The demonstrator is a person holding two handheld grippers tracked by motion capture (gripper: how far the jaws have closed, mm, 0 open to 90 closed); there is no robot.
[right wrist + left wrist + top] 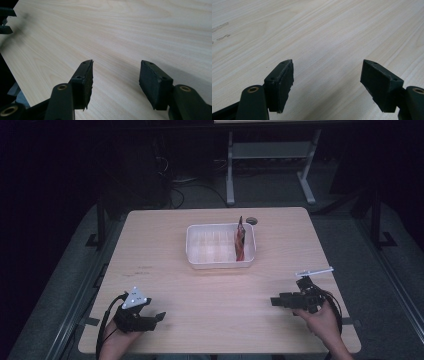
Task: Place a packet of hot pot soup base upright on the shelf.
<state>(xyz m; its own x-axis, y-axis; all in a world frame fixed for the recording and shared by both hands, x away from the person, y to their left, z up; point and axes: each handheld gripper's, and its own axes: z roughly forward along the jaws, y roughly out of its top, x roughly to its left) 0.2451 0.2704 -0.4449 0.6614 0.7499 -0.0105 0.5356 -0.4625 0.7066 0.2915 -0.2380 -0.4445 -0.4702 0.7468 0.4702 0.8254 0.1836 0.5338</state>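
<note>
Darkness fills the room beyond the work area: grey carpeted floor point(400, 270), a white metal frame point(270, 160) of another piece of furniture at the back, loose cables near it. Pale wood-grain rectangular desk point(210, 320) takes the middle of the high view, bare over most of its top, with faint scuff marks toward its left side.

Near the far middle sits a translucent white plastic tray point(200, 256) with ribbed floor, and a reddish-brown flat packet point(240, 242) stands on edge inside it, leaning against the right wall.

Both tools rest at the near edge, well apart from the tray. The left hand-held gripper point(156, 317) lies low over the wood with jaws spread wide and nothing between them; the right hand-held gripper point(276, 301) is likewise spread and empty, pointing leftward.

My judgement: this is a resting or starting pose, no reach begun. The next move probably calls for one gripper to travel forward to the tray and line its jaws across the thin packet's upper edge.
</note>
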